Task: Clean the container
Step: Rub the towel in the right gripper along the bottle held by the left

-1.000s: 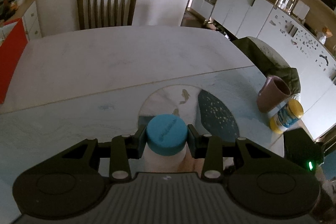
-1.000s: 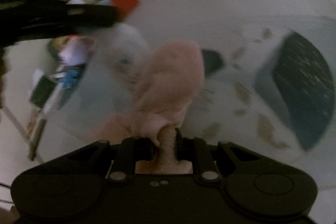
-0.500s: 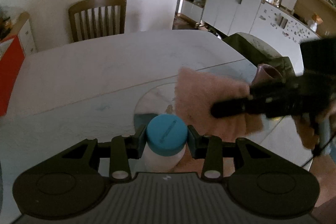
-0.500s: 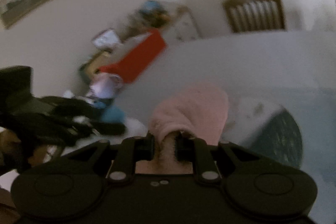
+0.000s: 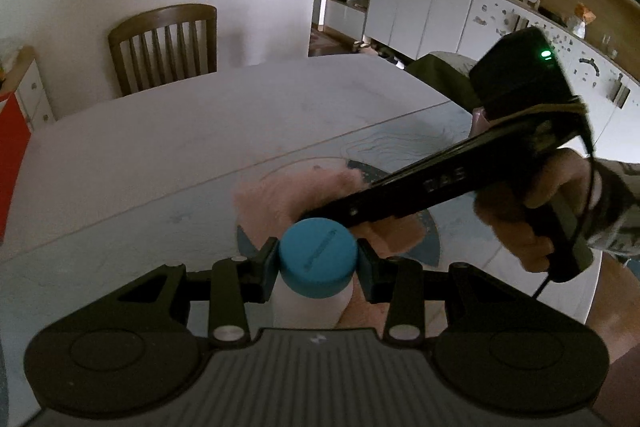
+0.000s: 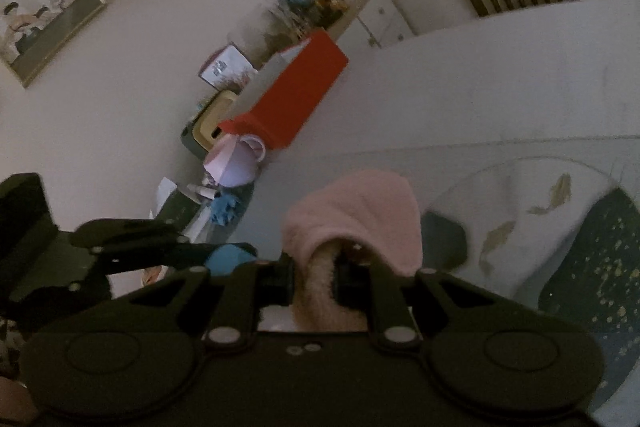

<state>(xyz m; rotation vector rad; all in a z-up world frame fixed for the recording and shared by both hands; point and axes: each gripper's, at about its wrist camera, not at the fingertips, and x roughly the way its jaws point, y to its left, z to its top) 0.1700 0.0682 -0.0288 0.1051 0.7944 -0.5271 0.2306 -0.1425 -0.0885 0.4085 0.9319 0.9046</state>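
Note:
My left gripper point(image 5: 318, 259) is shut on a white container with a blue lid point(image 5: 317, 258), held upright above the table. A pink fluffy cloth point(image 5: 292, 197) hangs just behind the lid and partly beside the container's right side. In the right wrist view my right gripper point(image 6: 314, 277) is shut on that pink cloth point(image 6: 360, 211), which bulges out ahead of the fingers. The right gripper's body point(image 5: 460, 179) reaches in from the right, its tip just behind the lid. From the right wrist view the left gripper point(image 6: 132, 247) and the blue lid point(image 6: 228, 257) lie at lower left.
A pale table point(image 5: 200, 131) carries a patterned mat point(image 6: 560, 227). A wooden chair point(image 5: 164, 47) stands at the far side. A person's hand point(image 5: 532, 219) holds the right gripper. A red box point(image 6: 296, 95) and clutter sit beyond the table's left edge. Cabinets point(image 5: 420, 7) line the right wall.
The right gripper with the pink cloth has swung in from the right and now lies right behind the lid. The left gripper keeps the container almost still.

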